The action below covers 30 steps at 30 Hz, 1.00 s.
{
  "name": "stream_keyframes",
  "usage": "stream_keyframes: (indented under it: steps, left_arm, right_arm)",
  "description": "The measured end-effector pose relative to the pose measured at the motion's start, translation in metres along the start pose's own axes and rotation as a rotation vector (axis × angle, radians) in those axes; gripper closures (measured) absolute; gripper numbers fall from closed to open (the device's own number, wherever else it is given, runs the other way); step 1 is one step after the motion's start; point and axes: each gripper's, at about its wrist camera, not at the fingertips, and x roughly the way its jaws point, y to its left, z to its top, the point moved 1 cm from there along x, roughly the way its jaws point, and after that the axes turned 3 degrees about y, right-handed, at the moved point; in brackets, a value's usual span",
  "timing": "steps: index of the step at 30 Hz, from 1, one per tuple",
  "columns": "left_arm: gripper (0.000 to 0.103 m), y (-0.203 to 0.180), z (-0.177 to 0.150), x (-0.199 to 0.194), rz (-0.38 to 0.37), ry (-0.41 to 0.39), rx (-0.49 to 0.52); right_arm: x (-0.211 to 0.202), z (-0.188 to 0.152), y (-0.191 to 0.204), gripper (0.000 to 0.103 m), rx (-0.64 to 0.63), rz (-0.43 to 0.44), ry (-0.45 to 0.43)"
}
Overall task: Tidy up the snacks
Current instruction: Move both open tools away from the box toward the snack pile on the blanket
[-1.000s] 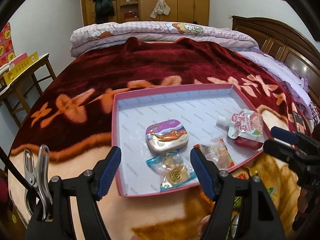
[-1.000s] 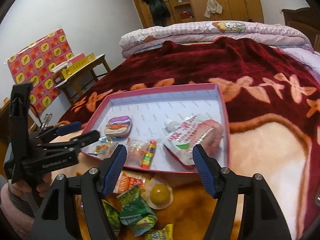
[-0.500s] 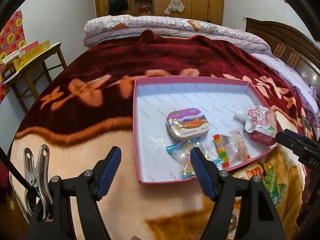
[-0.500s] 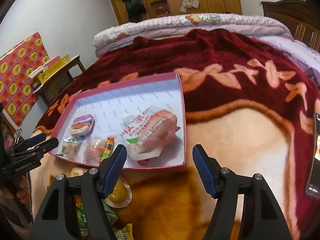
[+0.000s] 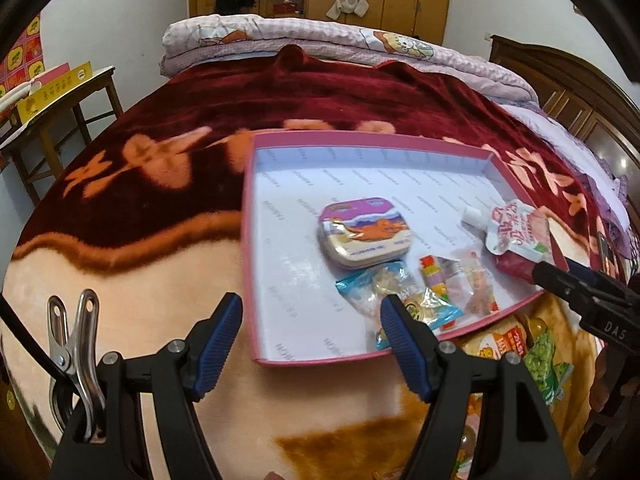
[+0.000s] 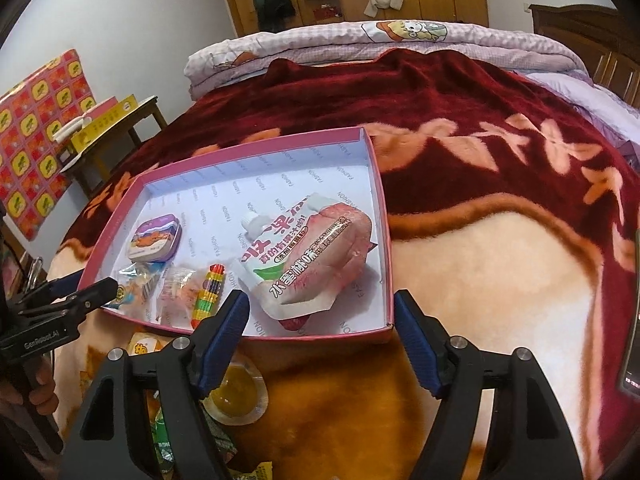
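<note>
Snacks sit mostly in a shallow pink box (image 6: 382,216) with a white printed lining, and the box lies flat on the dark red and cream flowered blanket (image 6: 500,264) covering the bed. Biggest thing in it is a white and pink drink pouch (image 6: 308,256) with a white cap, lying against the box's right side near the front wall. Toward the box's left side there's a small purple tin (image 6: 154,238) with an orange cartoon animal on the lid. In front of the tin, along the near wall: a blue-edged clear wrapper (image 5: 394,292) with a gold coin-like sweet, a clear packet of orange bits (image 6: 178,290), and a striped rainbow candy stick (image 6: 210,292).

Just outside the box's near wall, on the blanket, more snacks lie loose: a yellow jelly cup (image 6: 236,394), green wrappers (image 5: 546,364) and an orange packet (image 5: 500,340). These are half covered by the gripper arms and cut off at the frame edge, so labels are unreadable.

Left gripper (image 5: 312,340) hangs over the box's near left corner, jaws spread, nothing between them. Right gripper (image 6: 322,338) hangs over the near right corner, jaws opening with nothing gripped. A hand (image 6: 38,392) holding the left gripper is only partly visible.
</note>
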Motion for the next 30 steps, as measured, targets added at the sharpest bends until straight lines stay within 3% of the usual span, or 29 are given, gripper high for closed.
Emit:
stream_keyframes:
  steps: [14,30]
  left_arm:
    - [0.028,0.013,-0.006,-0.007,0.024,-0.001,-0.037]
    - [0.028,0.01,-0.022,-0.036,-0.001,-0.003,-0.042]
  right_arm:
    - [-0.001,0.0,0.004,0.027,0.0,0.059,0.011]
    - [-0.034,-0.012,0.014,0.027,-0.018,0.093,-0.031]
